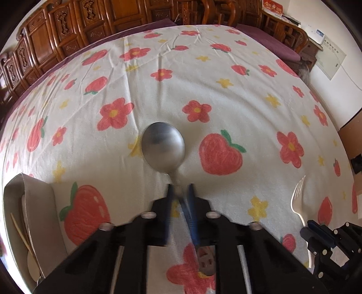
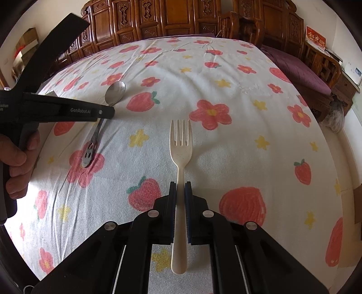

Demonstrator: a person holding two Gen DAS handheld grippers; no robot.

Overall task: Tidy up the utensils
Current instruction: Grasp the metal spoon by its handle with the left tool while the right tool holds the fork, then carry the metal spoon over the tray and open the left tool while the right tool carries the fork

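A metal spoon (image 1: 163, 147) lies on the flowered cloth with its bowl pointing away from me. My left gripper (image 1: 179, 188) is shut on its thin neck, and the jaws look blurred. From the right wrist view the spoon (image 2: 115, 91) rests flat on the cloth, its handle end (image 2: 89, 153) on a red flower. A cream plastic fork (image 2: 181, 144) points tines forward, and my right gripper (image 2: 181, 187) is shut on its handle. The same fork (image 1: 298, 199) shows at the right in the left wrist view.
A beige open box (image 1: 38, 203) sits at the cloth's near left, holding a wooden chopstick (image 1: 22, 233) and pale utensils. A person's hand (image 2: 18, 158) grips the left tool. Carved wooden furniture (image 2: 181, 18) lines the far side; a purple cushion (image 2: 298, 70) lies at the far right.
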